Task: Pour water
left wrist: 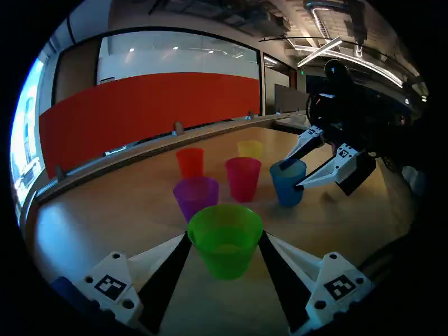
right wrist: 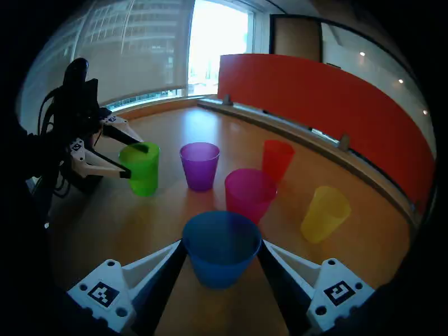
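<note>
Gripping green cup (left wrist: 225,249), lower centre, left gripper (left wrist: 225,235) fingers press both sides; right gripper (right wrist: 222,243) fingers clamp blue cup (right wrist: 221,257).

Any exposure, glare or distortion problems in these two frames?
Right gripper view: the bright window is blown out and glares off the wooden table, yet the blue plastic cup is sharp. Left gripper view: evenly lit, the translucent green plastic cup crisp; fisheye bends the red wall panel and the ceiling light strips streak white.
</note>
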{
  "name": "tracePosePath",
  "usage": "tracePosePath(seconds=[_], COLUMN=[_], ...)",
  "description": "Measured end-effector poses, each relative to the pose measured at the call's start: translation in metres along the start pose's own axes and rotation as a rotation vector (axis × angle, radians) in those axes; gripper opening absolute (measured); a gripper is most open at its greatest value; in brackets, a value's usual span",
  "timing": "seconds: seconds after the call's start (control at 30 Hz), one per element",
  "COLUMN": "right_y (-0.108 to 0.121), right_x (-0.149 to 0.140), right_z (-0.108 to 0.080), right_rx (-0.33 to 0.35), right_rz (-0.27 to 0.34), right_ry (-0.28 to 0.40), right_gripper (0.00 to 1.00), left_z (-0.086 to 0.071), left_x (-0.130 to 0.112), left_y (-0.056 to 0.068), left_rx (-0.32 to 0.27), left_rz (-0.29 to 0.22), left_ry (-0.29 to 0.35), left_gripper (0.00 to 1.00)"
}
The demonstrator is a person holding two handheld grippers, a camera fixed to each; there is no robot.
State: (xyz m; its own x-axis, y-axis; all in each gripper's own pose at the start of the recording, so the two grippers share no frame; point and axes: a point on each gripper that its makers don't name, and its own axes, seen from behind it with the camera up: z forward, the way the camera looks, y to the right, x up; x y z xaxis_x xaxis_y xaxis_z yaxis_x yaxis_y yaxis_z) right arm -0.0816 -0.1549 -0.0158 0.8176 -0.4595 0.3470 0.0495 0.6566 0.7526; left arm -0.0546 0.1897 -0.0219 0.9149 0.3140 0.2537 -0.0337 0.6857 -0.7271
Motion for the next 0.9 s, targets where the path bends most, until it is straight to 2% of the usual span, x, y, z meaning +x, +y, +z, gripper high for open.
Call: tracePosePath(seconds=[0.5,0.9], right_y=[0.003,0.005], right_x=[-0.007,-0.014], right_z=[-0.004,-0.007], right_rx=[-0.008,-0.024], right_rz=[0.027,0.016], right_ry=[-0.004,-0.023], right_gripper=[0.92,0.93], left_z=[0.003,0.003], left_x=[-0.014,-0.020], left_y=[0.001,0.005], left_rx=[-0.006,-0.014], left_rz=[-0.004,0.026], left_ry=[-0.045,-0.088], left_gripper=[0.86,0.86])
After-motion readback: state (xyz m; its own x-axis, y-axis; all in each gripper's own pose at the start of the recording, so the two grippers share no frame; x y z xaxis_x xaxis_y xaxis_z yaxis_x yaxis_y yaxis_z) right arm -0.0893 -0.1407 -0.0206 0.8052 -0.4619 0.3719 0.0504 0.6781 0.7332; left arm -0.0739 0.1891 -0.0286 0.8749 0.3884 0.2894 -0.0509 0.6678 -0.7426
